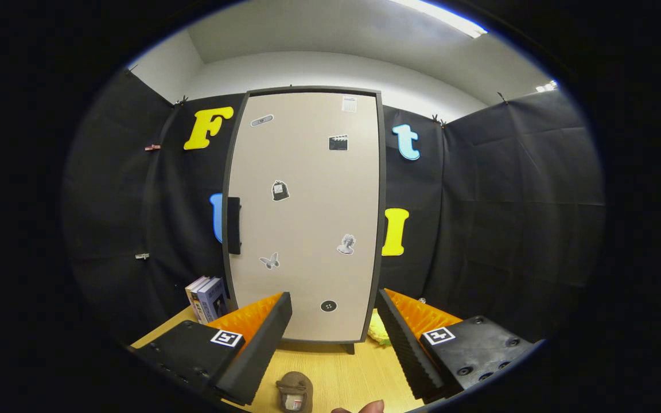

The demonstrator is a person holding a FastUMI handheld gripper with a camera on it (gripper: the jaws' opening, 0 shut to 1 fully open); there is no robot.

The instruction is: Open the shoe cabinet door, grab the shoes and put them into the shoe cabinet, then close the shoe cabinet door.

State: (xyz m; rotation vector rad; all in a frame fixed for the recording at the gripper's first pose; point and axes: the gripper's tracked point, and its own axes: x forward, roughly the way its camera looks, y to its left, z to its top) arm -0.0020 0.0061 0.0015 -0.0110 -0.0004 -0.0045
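Note:
The shoe cabinet (305,218) stands upright on the wooden table, straight ahead of my gripper (333,310). Its beige door is shut, dotted with small stickers, and has a dark handle (233,225) on its left edge. A small brown shoe (294,391) lies on the table low between my fingers, nearer to me than the cabinet. The gripper is open, its fingers spread wide with nothing between them but air. Both fingertips sit short of the door's lower part.
Several books (206,297) stand left of the cabinet's base. A yellow-green soft thing (378,332) lies at the cabinet's lower right corner. A fingertip of a person (368,407) shows at the table's near edge. Black cloth walls close in on both sides.

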